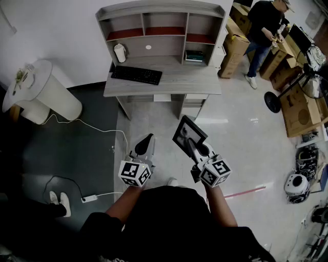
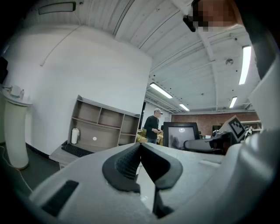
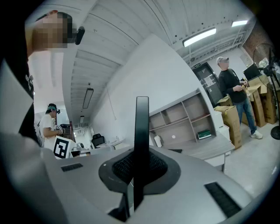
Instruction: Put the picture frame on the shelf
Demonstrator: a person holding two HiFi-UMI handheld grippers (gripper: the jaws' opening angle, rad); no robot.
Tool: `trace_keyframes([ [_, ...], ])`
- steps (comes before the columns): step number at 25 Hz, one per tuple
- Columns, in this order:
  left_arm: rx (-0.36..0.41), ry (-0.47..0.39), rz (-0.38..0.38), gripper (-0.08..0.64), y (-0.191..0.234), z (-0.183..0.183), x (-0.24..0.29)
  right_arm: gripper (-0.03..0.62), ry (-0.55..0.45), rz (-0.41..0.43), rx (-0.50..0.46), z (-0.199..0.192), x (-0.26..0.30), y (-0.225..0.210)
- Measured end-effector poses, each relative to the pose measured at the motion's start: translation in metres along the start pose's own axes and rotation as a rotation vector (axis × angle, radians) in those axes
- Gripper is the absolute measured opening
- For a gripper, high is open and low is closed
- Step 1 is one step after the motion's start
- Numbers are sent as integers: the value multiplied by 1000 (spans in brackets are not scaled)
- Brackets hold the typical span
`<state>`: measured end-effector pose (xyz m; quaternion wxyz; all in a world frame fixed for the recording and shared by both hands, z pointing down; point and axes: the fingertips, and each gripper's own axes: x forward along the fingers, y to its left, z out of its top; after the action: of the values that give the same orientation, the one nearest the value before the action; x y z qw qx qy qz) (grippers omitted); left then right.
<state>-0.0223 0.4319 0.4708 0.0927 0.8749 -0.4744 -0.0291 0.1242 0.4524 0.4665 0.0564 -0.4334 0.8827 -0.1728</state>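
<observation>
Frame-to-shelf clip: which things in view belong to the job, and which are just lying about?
Job: picture frame, clamped edge-on in the right gripper; shelf unit above the desk; left gripper, shut and empty.

Lying about: keyboard, white container and green item on the desk; cardboard boxes; white bin; floor fan.

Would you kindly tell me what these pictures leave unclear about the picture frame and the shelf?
Picture frame: its image is too small in the head view, and the right gripper view shows it edge-on.
Dark item in a lower cubby of the shelf: too small to identify.
White object beside the keyboard: too small to identify.
</observation>
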Motion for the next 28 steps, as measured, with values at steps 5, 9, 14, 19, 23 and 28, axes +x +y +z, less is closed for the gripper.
trace_keyframes([
  [5,18,2,11,17,-6,-7,5,23,3,24,-3,-3,-5,-10],
  [9,15,24,35,17,-7,-17,2,23,2,12,-3,-8,-9,-23],
  [14,14,56,34,17,-10,-28,7,23,-11,20,8,-8,-8,-34],
  [19,22,55,-8,17,-6,-28,42,23,-23,16,-7,2,13,-52],
  [23,18,68,-57,17,3,-27,81,23,-14,-9,3,9,32,-73],
  [28,8,68,-90,17,34,-13,134,23,-8,-28,16,30,74,-103],
])
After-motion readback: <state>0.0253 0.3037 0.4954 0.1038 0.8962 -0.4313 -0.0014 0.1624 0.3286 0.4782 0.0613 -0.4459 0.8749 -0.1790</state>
